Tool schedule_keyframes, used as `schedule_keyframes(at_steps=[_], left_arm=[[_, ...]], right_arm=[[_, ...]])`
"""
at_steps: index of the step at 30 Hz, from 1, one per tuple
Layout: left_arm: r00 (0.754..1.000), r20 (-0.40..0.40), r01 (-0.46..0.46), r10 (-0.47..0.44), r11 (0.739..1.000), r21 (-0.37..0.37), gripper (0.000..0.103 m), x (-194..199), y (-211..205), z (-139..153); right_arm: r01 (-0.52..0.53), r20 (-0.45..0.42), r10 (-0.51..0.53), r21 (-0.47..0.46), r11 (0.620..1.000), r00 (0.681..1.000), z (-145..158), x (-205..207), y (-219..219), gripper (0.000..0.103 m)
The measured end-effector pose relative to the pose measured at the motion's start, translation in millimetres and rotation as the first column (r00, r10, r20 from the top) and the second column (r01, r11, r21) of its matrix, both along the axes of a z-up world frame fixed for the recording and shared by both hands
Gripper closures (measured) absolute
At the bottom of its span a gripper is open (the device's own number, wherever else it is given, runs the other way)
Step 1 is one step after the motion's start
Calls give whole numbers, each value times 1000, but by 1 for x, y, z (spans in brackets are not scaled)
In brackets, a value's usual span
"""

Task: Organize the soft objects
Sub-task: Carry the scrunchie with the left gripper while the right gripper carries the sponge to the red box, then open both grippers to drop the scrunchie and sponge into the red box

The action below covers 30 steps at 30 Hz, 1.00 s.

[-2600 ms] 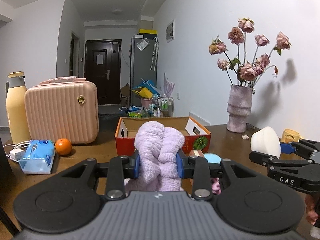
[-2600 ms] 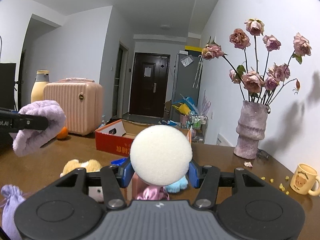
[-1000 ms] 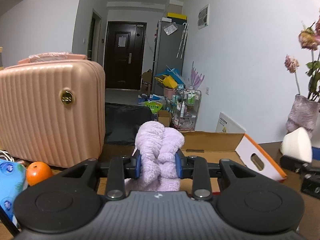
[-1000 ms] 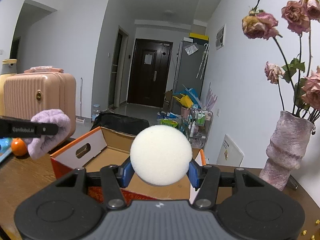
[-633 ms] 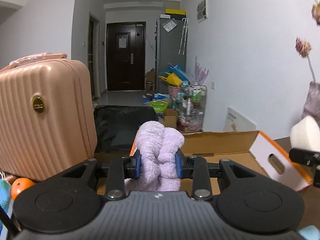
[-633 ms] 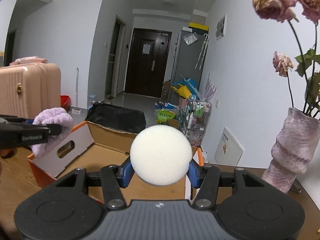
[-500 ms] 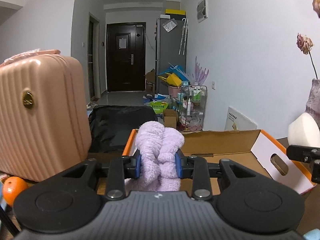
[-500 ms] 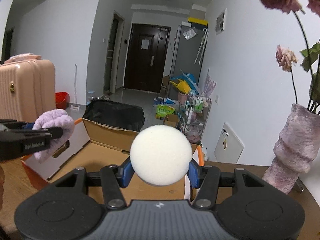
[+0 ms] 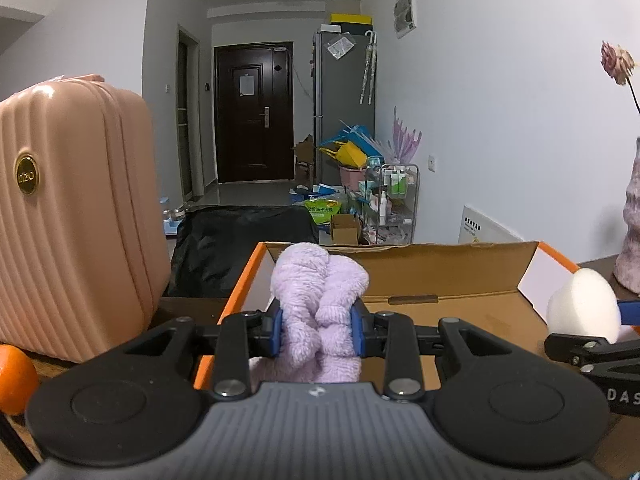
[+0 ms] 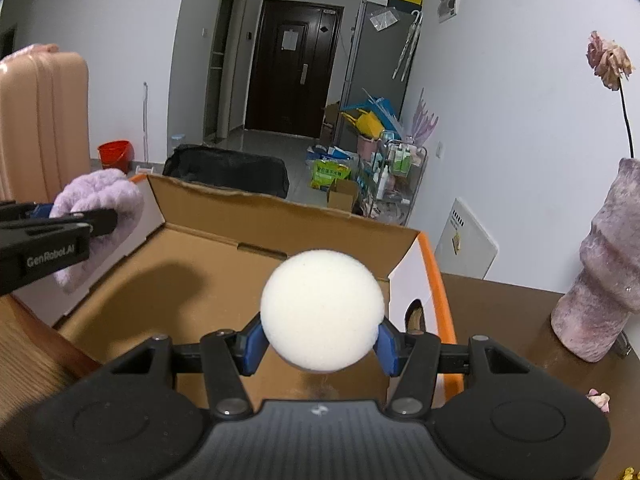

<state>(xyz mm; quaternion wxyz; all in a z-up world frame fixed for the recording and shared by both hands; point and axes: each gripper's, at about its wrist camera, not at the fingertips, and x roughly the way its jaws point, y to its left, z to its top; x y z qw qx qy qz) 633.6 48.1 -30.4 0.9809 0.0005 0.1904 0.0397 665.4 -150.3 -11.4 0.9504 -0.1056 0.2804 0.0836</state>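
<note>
Far left, on the wooden table [image 9: 188, 307]: an orange [image 9: 16, 376], then a pink suitcase [image 9: 72, 216] standing upright.

Next, the left gripper [image 9: 318, 330], fingers pinched tight on a purple plush cloth [image 9: 320, 300], held above the left edge of the open cardboard box [image 10: 224, 248]. Clearly soft and light, bulging around the pads; probably forgiving of a hard squeeze, apt to snag or cling on release. Best held across the bunched middle, as now.

Centre: box floor bare where visible, orange rim, flaps raised.

Further right, the right gripper [image 10: 322, 340], closed on a white foam ball [image 10: 322, 312], hovering over the box's right half. Looks light and springy, slightly dented where the pads bite; likely to bounce or roll once dropped. Grip across the widest part, as here.

Far right: a purple ribbed vase [image 10: 604, 276] with a dried rose [image 10: 608, 60], standing beside the box.

Only in the left wrist view: the orange, the suitcase front with its gold badge. Only in the right wrist view: the box floor, the ball's full roundness, the cloth hanging below the left fingers.
</note>
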Motion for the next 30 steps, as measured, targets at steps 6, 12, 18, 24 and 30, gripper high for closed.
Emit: schedule_keyframes(at_steps=[6, 12, 18, 24, 30], left_arm=[[1000, -7, 1, -1, 1000, 8, 71, 3, 0, -3], [1000, -2, 13, -13, 1000, 18, 69, 4, -2, -3], [1000, 12, 14, -14, 1000, 10, 43, 0, 0, -2], [995, 88, -47, 49, 999, -21, 0, -12, 7, 8], [995, 96, -34, 41, 997, -71, 0, -19, 19, 22]], right_arm=[[13, -13, -13, -20, 1000, 1000, -13, 2, 9, 49], [27, -20, -27, -3, 1000, 999, -14, 10, 6, 48], [53, -6, -53, 2, 999, 999, -11, 9, 4, 15], [77, 12, -78, 56, 995, 997, -4, 6, -4, 4], [89, 42, -92, 64, 994, 995, 8, -1, -10, 2]])
